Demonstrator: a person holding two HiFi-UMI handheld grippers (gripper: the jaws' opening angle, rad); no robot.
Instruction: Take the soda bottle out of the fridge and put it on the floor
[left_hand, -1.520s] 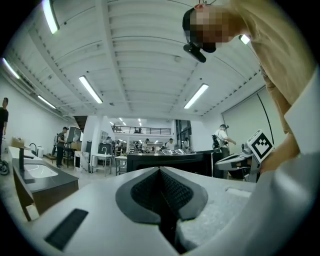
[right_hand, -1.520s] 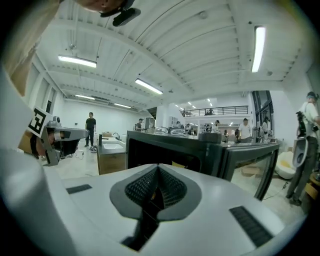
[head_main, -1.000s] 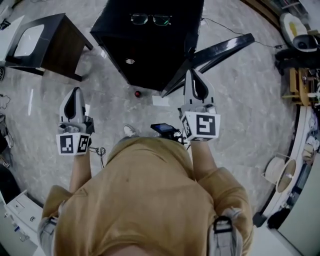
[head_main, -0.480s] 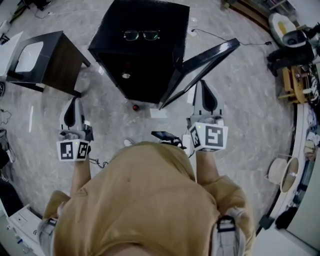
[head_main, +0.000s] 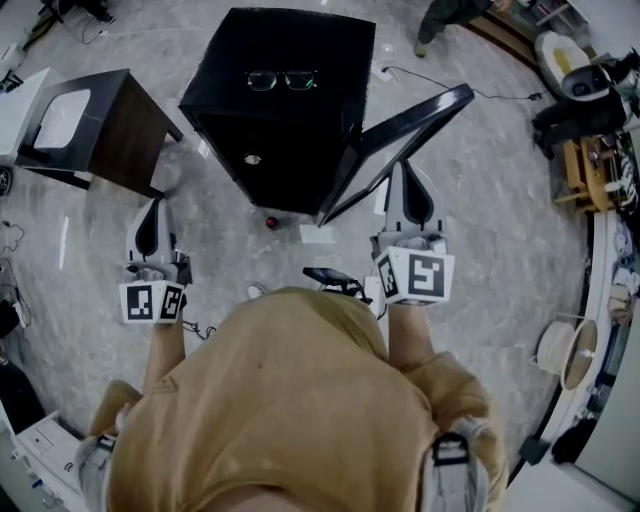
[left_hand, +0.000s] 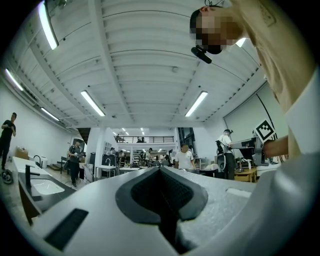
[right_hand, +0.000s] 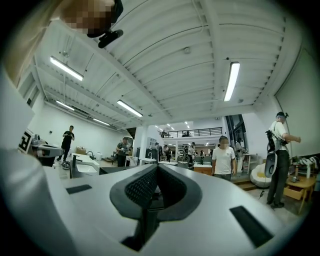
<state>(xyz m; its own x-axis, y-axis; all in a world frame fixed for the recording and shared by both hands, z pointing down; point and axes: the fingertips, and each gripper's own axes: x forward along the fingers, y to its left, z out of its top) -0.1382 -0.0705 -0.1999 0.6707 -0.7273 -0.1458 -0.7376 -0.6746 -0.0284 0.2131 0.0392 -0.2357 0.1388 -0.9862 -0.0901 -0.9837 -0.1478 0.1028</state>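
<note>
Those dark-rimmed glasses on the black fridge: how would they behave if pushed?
The dark-rimmed glasses look thin, so probably light and fragile. They lie on the black fridge, whose top looks smooth, so a push would likely slide them.

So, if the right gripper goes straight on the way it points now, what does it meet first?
Probably the open fridge door, which lies just ahead of the right gripper in the head view. Height is unclear: the gripper may pass above it.
</note>
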